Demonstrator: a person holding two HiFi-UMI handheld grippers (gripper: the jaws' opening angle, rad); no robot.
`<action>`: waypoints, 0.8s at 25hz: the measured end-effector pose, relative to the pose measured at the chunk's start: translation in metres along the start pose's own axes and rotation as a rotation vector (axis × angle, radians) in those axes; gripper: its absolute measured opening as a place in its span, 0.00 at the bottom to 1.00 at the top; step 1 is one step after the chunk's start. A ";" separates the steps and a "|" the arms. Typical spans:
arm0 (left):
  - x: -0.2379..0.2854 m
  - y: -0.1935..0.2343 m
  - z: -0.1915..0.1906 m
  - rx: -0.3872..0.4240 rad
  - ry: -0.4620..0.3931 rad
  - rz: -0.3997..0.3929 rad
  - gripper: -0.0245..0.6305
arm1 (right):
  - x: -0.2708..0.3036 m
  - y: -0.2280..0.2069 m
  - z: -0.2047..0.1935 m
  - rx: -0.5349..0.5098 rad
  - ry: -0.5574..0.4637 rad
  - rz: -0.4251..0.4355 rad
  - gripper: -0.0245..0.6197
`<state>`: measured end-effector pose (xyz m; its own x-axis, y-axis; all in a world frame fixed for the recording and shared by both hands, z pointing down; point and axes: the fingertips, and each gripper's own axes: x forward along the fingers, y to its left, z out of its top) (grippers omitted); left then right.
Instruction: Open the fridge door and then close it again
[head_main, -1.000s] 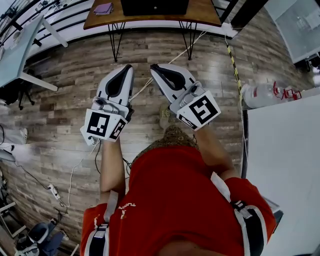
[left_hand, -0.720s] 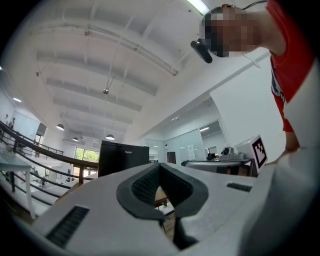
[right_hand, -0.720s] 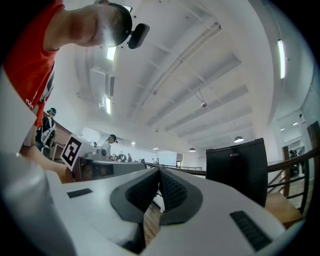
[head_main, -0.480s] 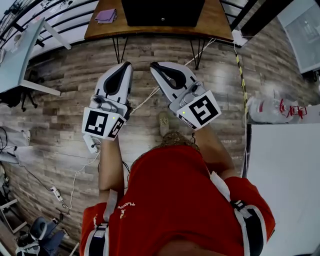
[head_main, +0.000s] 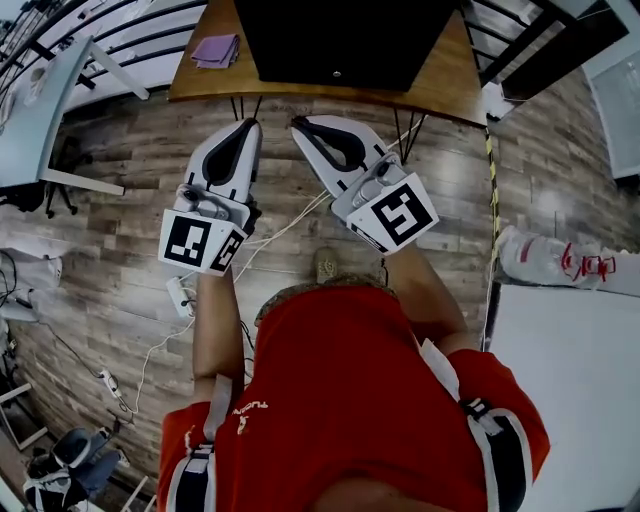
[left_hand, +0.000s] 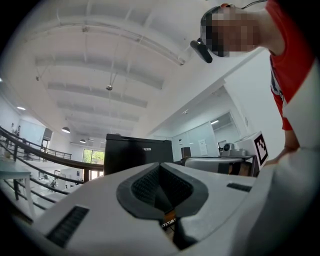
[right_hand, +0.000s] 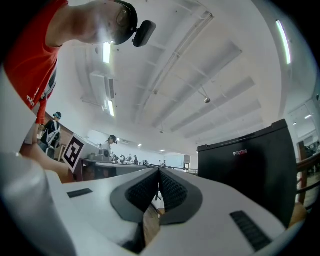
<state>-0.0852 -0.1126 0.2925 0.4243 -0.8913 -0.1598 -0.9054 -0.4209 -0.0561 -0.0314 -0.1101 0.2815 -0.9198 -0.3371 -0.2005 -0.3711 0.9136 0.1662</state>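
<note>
Yet to open and re-close the fridge (head_main: 335, 40) on the wooden table (head_main: 452, 85) (door apparently shut), with left gripper (head_main: 250, 126) and right gripper (head_main: 300, 124) pinched together, empty, near the table's front edge.

The black fridge (right_hand: 250, 175) carries a pale brand mark (right_hand: 246, 152) reading roughly "FUXIN" (letters small, partly blurred).

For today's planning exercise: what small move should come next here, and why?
The left tongs and right tongs are both shut, empty and short of the fridge, so probably step closer and open one pair, ready to pull it open.
</note>
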 end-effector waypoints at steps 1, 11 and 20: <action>0.007 0.005 -0.001 -0.004 0.001 0.004 0.05 | 0.005 -0.008 -0.001 -0.003 -0.008 0.004 0.08; 0.053 0.059 -0.012 -0.016 0.015 0.003 0.05 | 0.053 -0.059 -0.018 -0.001 0.005 -0.002 0.08; 0.088 0.125 -0.030 -0.023 0.022 -0.062 0.05 | 0.112 -0.084 -0.038 -0.029 0.029 -0.056 0.08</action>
<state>-0.1608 -0.2486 0.3010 0.4804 -0.8666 -0.1353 -0.8766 -0.4793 -0.0427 -0.1075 -0.2334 0.2821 -0.9007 -0.3944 -0.1824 -0.4252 0.8864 0.1832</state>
